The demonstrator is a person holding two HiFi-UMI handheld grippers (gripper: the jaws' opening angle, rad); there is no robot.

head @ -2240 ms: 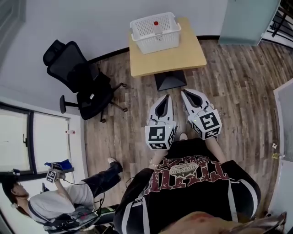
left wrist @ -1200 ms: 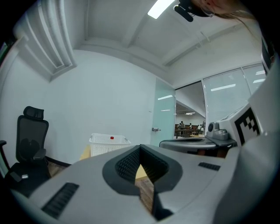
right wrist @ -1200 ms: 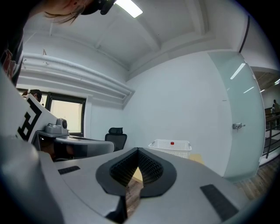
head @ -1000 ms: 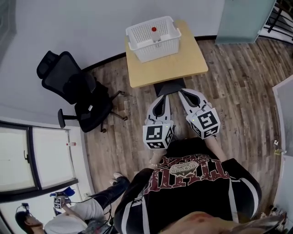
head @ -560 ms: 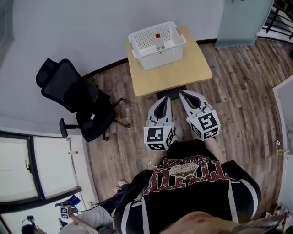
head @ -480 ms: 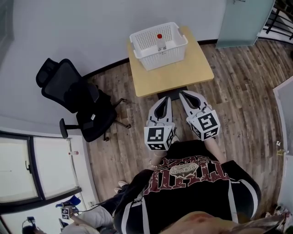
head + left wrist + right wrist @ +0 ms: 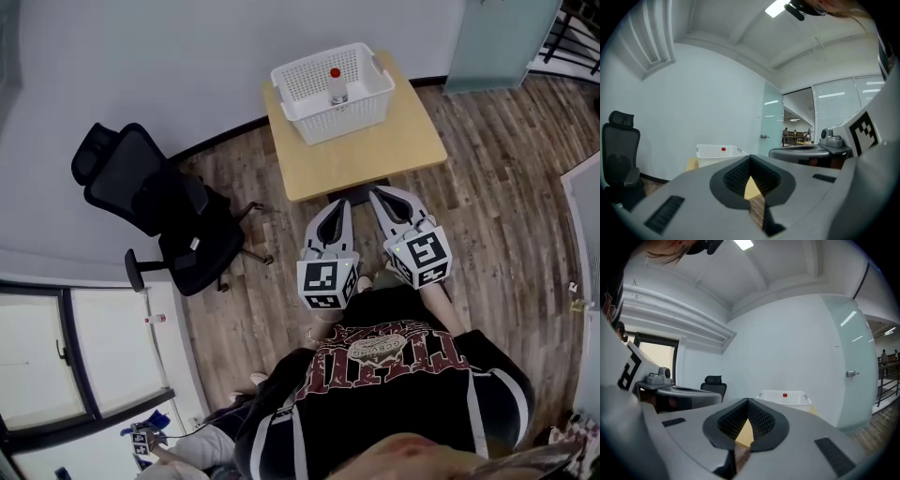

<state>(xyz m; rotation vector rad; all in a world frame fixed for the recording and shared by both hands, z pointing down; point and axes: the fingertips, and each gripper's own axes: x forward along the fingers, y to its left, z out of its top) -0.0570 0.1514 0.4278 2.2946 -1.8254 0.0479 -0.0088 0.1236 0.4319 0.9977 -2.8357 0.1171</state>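
- White plastic basket with small holes stands on the far part of the tabletop, close to the edge by the wall.
- Inside the basket a small bottle with a red cap stands upright, near the middle of the far part of the tabletop.
- Left tongs are held in the air just before the near edge of the tabletop, with the tips pointing toward it. The two jaws are pressed together at the tips and nothing is between them — through the small opening behind the tips only the pale wood of the tabletop and a bit of floor can be seen.
- Right tongs are just beside the left ones, a little closer to the near edge of the tabletop. These jaws also meet at the tips and carry nothing.
- Both tongs are well apart from the basket and the bottle — the bare near half of the tabletop lies between.
- Black office chair stands on the wooden floor to the left of the tabletop, apart from it.
- Pale glass door is beyond the far right corner of the tabletop.
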